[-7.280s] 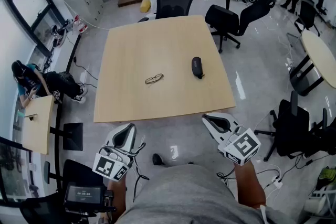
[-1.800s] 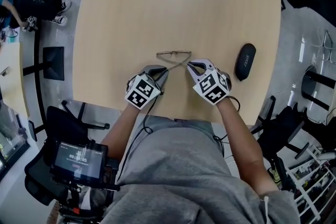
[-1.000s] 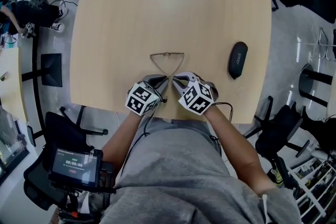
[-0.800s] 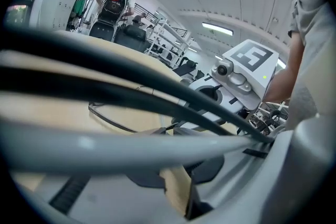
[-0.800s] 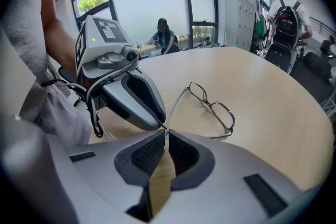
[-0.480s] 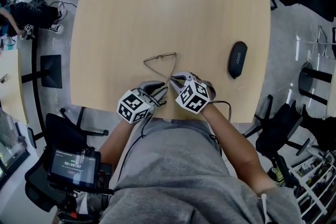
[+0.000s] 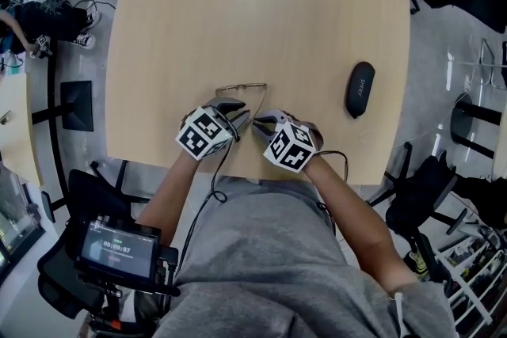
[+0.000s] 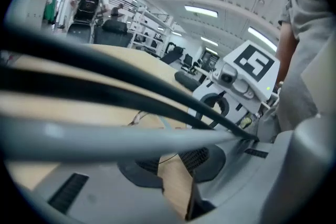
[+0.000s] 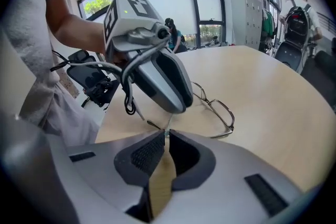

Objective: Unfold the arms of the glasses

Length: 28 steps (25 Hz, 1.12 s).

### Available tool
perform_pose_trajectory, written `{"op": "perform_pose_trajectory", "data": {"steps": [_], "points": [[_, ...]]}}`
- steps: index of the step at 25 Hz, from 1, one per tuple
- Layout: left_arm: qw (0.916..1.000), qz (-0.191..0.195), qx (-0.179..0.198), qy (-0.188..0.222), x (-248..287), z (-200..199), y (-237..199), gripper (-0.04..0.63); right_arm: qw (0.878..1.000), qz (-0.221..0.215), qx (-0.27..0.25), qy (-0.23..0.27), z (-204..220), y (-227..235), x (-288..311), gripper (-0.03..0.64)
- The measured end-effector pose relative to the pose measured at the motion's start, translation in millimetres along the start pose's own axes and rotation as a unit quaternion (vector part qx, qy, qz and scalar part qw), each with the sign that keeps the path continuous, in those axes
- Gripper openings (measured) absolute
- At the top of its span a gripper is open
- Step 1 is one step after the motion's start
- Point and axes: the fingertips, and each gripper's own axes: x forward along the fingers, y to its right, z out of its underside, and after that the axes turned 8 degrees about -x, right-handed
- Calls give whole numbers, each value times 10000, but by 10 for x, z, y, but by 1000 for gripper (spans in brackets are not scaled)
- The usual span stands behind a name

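Thin metal-framed glasses (image 7: pixel 242 86) lie on the wooden table (image 7: pixel 261 4), front frame away from me, both arms spread toward me. My right gripper (image 7: pixel 257 123) is shut on the tip of one arm; in the right gripper view that wire arm sits pinched between the pads (image 9: pixel 165 136), and the lenses (image 9: pixel 218 107) lie just beyond. My left gripper (image 7: pixel 240 116) hovers over the other arm, whose end (image 9: pixel 152 124) pokes out beneath it. In the left gripper view its jaws (image 8: pixel 176 162) show a narrow gap with bare wood between them; cables blur much of that view.
A black glasses case (image 7: pixel 360 89) lies on the table to the right. The table's near edge (image 7: pixel 238 170) is just behind both grippers. Office chairs (image 7: pixel 432 194) and cables stand on the floor around; a person sits at the far left (image 7: pixel 47 12).
The left gripper has moved up and forward, closer to the glasses' front. The frame, tilted half a second ago, now lies level. The right gripper has barely moved.
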Motion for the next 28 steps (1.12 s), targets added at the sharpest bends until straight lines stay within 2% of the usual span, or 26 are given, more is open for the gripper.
{"op": "perform_pose_trajectory", "data": {"steps": [3,5,9,11,16,25,28], "points": [[9949,-86,502,-876,175,243,0,48,9997,-248,20,62,-58,-93,-6,27],[9922,-107,616,-1077,246,324,20,48,9989,-314,250,247,-99,-77,-64,28],[9944,-69,416,-966,276,343,36,48,9885,-61,1269,825,-199,203,-259,26],[9952,-57,351,-914,256,328,34,46,9870,129,1425,732,-167,337,-249,26],[9947,-45,369,-957,248,338,30,46,9906,-9,1360,166,-29,294,64,26],[9945,59,194,-1029,181,364,44,40,9946,22,958,-394,109,198,115,23],[9943,76,153,-1048,167,387,50,40,9945,35,946,-438,184,195,73,23]]}}
